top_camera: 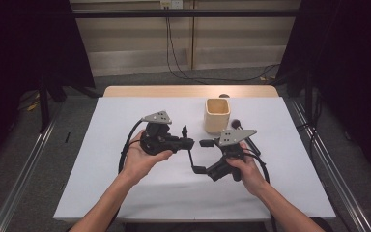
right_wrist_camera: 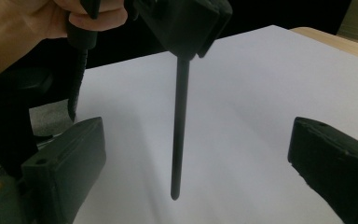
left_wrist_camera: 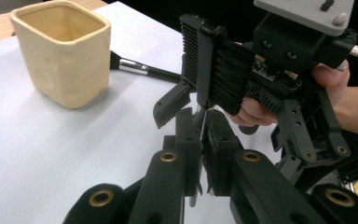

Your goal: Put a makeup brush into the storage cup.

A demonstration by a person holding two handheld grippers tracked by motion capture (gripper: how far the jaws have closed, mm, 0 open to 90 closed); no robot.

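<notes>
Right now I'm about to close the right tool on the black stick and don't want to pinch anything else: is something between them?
Nothing visible. The stick hangs from the shut left tool, in the gap between the open right tool's jaws, with bare tablecloth behind.

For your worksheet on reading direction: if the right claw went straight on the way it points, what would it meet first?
Probably the thin black stick hanging from the left claw, directly between the right claw's open jaws; depth is uncertain.

The left gripper (top_camera: 187, 137) holds a thin black stick (top_camera: 191, 157) between itself and the right gripper (top_camera: 203, 155), near a cream cup (top_camera: 217, 116).
</notes>
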